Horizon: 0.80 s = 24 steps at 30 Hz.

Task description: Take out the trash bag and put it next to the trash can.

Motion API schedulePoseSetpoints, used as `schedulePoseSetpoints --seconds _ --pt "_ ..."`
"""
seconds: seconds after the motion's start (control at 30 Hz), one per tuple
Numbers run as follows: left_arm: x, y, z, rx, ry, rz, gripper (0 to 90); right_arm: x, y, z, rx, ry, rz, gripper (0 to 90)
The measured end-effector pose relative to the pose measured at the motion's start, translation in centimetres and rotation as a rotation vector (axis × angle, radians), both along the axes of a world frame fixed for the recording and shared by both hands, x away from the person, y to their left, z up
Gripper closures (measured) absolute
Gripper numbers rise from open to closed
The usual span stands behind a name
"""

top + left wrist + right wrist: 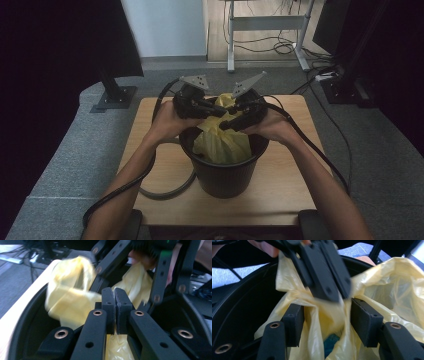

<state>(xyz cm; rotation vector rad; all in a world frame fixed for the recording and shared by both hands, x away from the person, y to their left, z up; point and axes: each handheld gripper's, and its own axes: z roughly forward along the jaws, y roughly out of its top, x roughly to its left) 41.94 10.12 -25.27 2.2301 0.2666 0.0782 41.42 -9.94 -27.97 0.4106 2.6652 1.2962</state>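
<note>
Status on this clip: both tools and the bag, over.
Left tool shut on thin yellow plastic bag. Right tool open, straddling bag folds. Bag sits in round black bin. Nothing blocking.

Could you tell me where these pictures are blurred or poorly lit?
High view: dim, dark at both sides. Left gripper view: the yellow bag is smeared while the left gripper stays sharp. Right gripper view: the left gripper is motion-blurred above the bag.
</note>
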Motion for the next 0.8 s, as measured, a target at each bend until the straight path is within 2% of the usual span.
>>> schedulePoseSetpoints --seconds 0.1,0.17,0.2,0.23,0.27,0.37,0.43,0.5,0.57,0.67,0.8 --pt "-0.1 -0.6 -0.1 -0.004 0.013 -0.018 87.1 -0.4 0.3 -0.1 -0.009 -0.022 0.029 62.4" --pt "0.0 -0.5 -0.1 -0.017 0.018 -0.024 83.5 -0.5 0.2 -0.1 -0.018 -0.032 0.021 69.3" --pt "-0.1 -0.2 0.2 -0.053 0.007 -0.004 80.0 -0.4 -0.1 -0.1 -0.01 -0.018 0.024 72.3" --pt "-0.1 0.1 0.4 -0.063 0.006 -0.007 69.2 -0.4 -0.2 -0.1 -0.005 -0.009 0.029 78.3" --pt "-0.1 0.4 0.6 -0.079 0.01 -0.01 62.7 -0.4 -0.4 -0.1 -0.002 -0.015 0.023 80.4" --pt "-0.4 1.5 1.4 -0.095 -0.017 0.008 48.0 -0.1 -1.1 -0.2 0.015 0.009 -0.004 83.2" --pt "-0.6 2.1 1.6 -0.076 -0.019 0.01 37.7 0.0 -1.7 -0.2 0.017 0.016 -0.018 83.7" --pt "-0.7 2.6 1.4 -0.035 -0.048 0.017 34.0 0.0 -2.3 -0.1 0.022 0.023 -0.021 83.8" --pt "-0.7 2.6 0.9 -0.012 -0.05 0.015 31.6 -0.1 -2.8 0.2 0.042 0.03 -0.015 84.0" --pt "-0.6 1.9 0.0 0.007 -0.04 -0.008 31.1 -0.4 -3.0 1.0 0.067 0.024 0.01 84.0" --pt "-0.6 0.0 -1.3 0.076 -0.041 -0.057 31.7 -0.7 -2.5 1.9 0.093 0.022 0.038 84.0"
